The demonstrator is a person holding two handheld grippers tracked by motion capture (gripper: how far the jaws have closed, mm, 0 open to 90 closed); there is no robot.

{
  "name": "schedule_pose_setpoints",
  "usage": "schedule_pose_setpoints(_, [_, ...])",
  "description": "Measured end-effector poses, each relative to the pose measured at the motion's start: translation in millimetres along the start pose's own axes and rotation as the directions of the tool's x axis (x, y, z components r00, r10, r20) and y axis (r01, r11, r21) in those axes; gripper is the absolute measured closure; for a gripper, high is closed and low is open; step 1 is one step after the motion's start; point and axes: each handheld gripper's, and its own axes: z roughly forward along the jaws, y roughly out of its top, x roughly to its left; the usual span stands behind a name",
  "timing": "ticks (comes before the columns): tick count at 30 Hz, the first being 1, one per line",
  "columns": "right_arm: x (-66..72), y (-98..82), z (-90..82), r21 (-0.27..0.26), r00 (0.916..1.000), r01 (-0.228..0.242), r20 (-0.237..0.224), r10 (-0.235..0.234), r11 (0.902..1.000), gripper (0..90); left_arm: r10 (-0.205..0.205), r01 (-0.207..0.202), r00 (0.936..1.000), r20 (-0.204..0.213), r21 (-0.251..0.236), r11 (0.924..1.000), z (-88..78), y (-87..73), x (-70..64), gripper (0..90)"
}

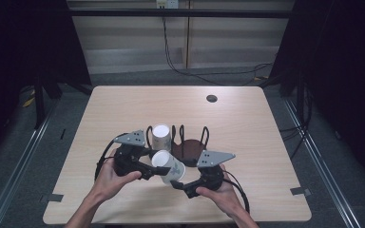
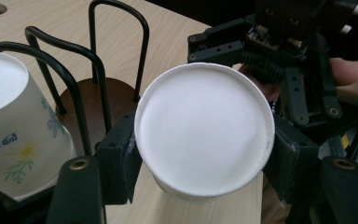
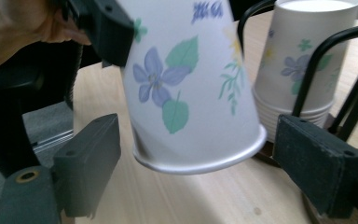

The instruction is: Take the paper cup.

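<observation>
The left claw [image 2: 200, 163] is clenched on a white paper cup with blue flowers [image 2: 204, 128], held upside down above the light wooden surface [image 1: 247, 128]. The right claw [image 3: 200, 177] stands released, its pads on both sides of the cup's rim without touching. Just beside, a stack of the same cups [image 1: 161, 137] stands in a black wire rack with a dark round base [image 1: 187, 142].

Left gripper [image 1: 158, 167] jaws clamped, right gripper [image 1: 177, 184] jaws apart.

Table [image 1: 247, 123] evenly lit from above, dark surround; close cup [image 3: 191, 84] slightly soft, mild glare.
</observation>
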Motion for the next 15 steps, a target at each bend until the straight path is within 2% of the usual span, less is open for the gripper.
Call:
schedule_pose_setpoints(7, [0.6, -0.2, 2.7, -0.009, 0.9999, 0.017, -0.003, -0.017, 0.9998, 15.0, 0.007, -0.007, 0.9995, 0.029, 0.013, 0.9999, 5.8, 2.1, -4.1, 36.4])
schedule_pose_setpoints(15, [3.8, -0.6, 5.5, -0.031, 0.9985, 0.042, -0.033, -0.043, 0.9987, 19.9, 0.006, -0.007, 0.9980, 0.063, 0.012, 0.9999, 10.7, 5.3, -7.6, 36.4])
